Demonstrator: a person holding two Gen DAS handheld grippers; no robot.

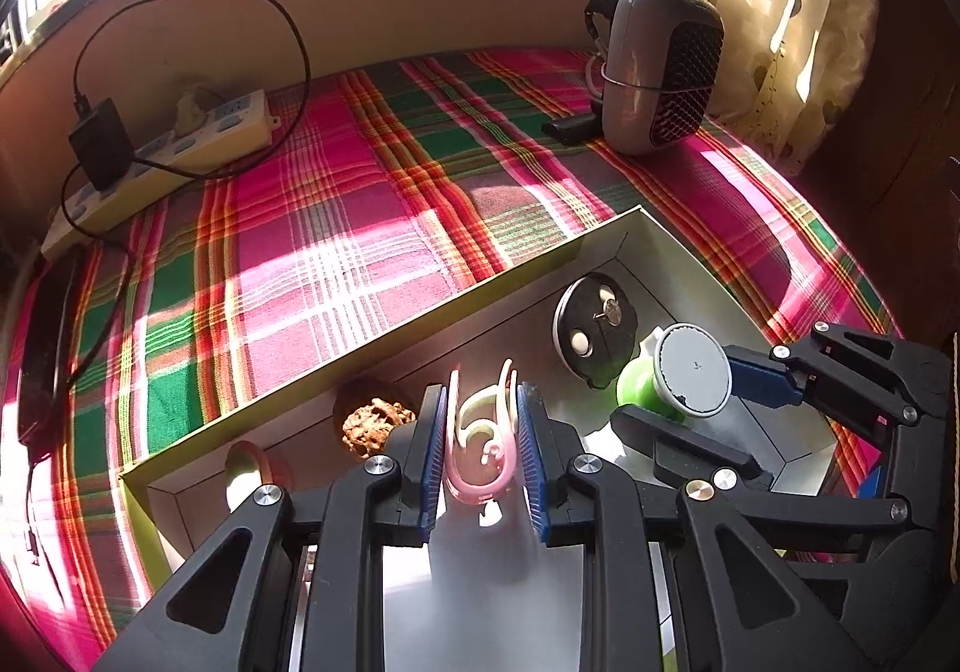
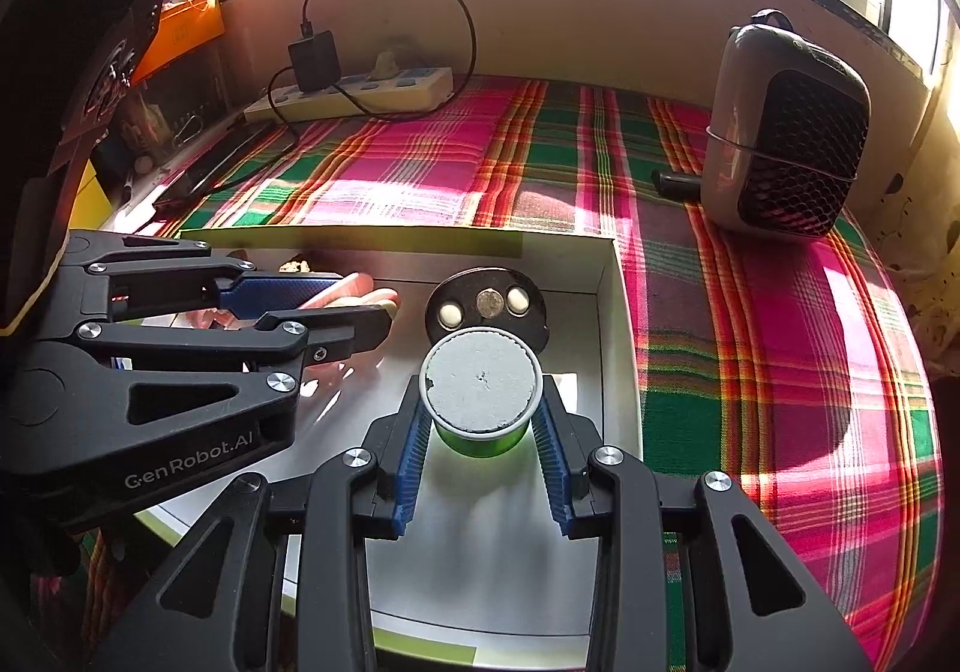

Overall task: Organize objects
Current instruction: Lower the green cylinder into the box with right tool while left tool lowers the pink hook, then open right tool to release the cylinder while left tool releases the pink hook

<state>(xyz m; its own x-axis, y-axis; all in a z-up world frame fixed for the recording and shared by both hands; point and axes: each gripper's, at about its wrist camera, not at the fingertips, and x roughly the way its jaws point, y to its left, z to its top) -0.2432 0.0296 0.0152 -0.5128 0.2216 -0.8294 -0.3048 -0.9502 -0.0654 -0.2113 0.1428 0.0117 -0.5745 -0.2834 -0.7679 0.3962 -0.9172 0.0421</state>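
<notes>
"GenRobot.AI" readable on left gripper [image 2: 336,306] body. Left gripper [image 1: 480,432] clamped narrow on pink clip [image 1: 483,432], right gripper [image 2: 480,432] closed around green cup [image 2: 479,402], both inside white box [image 1: 540,252]. Black disc [image 2: 485,306] just ahead of cup, box wall beyond. Plaid cloth [image 2: 750,312], heater [image 2: 786,156] far right, power strip [image 2: 360,90] far left.

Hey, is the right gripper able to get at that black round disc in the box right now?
Probably not yet: the right gripper is shut on the green cup, which sits between its fingers and the black disc just beyond.
</notes>
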